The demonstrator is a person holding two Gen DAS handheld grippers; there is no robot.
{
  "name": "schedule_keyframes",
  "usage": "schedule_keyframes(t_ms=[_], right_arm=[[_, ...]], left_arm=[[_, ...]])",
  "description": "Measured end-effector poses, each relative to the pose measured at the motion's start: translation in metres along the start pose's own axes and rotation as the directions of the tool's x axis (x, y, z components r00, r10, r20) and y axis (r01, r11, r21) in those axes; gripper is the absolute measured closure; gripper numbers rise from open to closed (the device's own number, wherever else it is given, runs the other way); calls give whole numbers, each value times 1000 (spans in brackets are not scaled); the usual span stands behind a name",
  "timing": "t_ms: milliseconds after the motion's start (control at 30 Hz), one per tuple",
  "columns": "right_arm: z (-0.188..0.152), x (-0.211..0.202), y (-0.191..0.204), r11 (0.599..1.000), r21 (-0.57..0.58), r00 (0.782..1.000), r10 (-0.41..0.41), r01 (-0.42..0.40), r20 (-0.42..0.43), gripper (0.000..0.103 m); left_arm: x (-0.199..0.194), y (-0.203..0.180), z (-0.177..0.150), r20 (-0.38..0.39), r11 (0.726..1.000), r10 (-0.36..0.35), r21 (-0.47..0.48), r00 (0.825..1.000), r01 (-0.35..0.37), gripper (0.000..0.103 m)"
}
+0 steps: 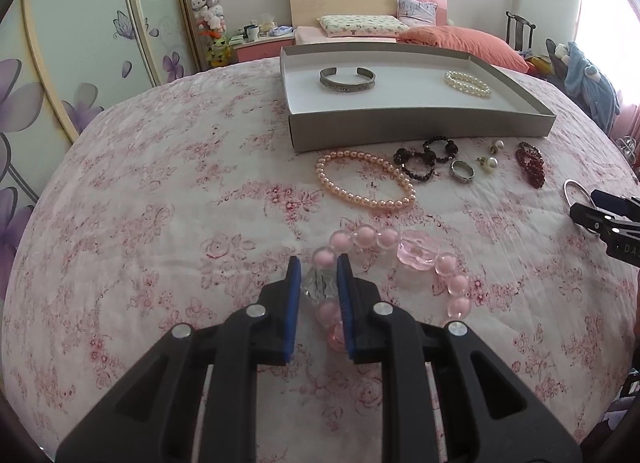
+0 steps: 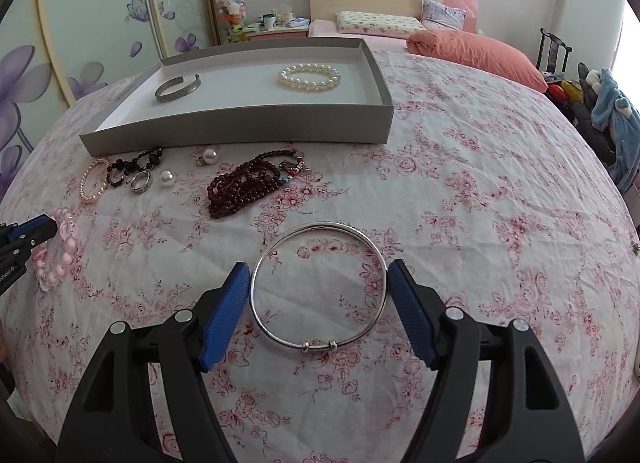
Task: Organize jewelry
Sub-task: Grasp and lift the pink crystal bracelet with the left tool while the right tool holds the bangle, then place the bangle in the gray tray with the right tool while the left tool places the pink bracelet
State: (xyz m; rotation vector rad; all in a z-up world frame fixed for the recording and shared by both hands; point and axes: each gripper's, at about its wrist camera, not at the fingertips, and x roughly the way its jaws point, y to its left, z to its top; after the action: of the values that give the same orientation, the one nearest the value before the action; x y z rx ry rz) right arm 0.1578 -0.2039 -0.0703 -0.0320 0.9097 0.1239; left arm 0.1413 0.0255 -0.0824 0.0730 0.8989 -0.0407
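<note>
From my left wrist camera, my left hand-held gripper [image 1: 318,279] is narrowed around one side of a chunky pink bead bracelet [image 1: 394,259] lying on the bed's floral quilt [image 1: 160,203]. A clear faceted bead and a pink bead sit between the blue pads; I cannot tell whether the pads are pressing them yet. The bracelet has large translucent pink beads and a pink flower-shaped bead. Beyond it, toward the head of the bed, lie a peach pearl bracelet [image 1: 366,179], black bead rings [image 1: 426,155], a metal ring [image 1: 463,171], two pearl earrings [image 1: 490,157] and a dark red bead piece [image 1: 531,163]. Behind them sits a shallow grey box [image 1: 420,125] already holding a silver cuff [image 1: 347,79] and a white pearl bracelet [image 1: 467,83].

From my right wrist camera, my right hand-held gripper [image 2: 318,291] is spread wide, one pad just outside each side of a thin silver bangle [image 2: 256,305] flat on the quilt, holding nothing. The bangle is a plain smooth hoop with two small sliding beads. A dark red bead mala [image 2: 244,187] lies beyond it.

I judge both pickups are in hand. Next, each must close firmly, lift, and carry to the box; the thin bangle may slip.
</note>
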Motion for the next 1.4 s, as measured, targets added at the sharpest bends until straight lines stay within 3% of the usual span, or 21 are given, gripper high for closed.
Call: schedule_keyframes(t_ms=[567, 933, 1400], right_arm=[[0, -1, -1, 1000, 16, 1000, 17, -17, 7, 33], [1, -18, 8, 997, 30, 994, 68, -70, 82, 33], [6, -43, 24, 994, 22, 972, 97, -104, 212, 33]], left_arm=[[-1, 3, 1, 7, 999, -18, -31, 1000, 18, 84], [-39, 8, 7, 146, 992, -93, -70, 985, 104, 84], [-71, -3, 13, 248, 984, -150, -59, 957, 170, 84]])
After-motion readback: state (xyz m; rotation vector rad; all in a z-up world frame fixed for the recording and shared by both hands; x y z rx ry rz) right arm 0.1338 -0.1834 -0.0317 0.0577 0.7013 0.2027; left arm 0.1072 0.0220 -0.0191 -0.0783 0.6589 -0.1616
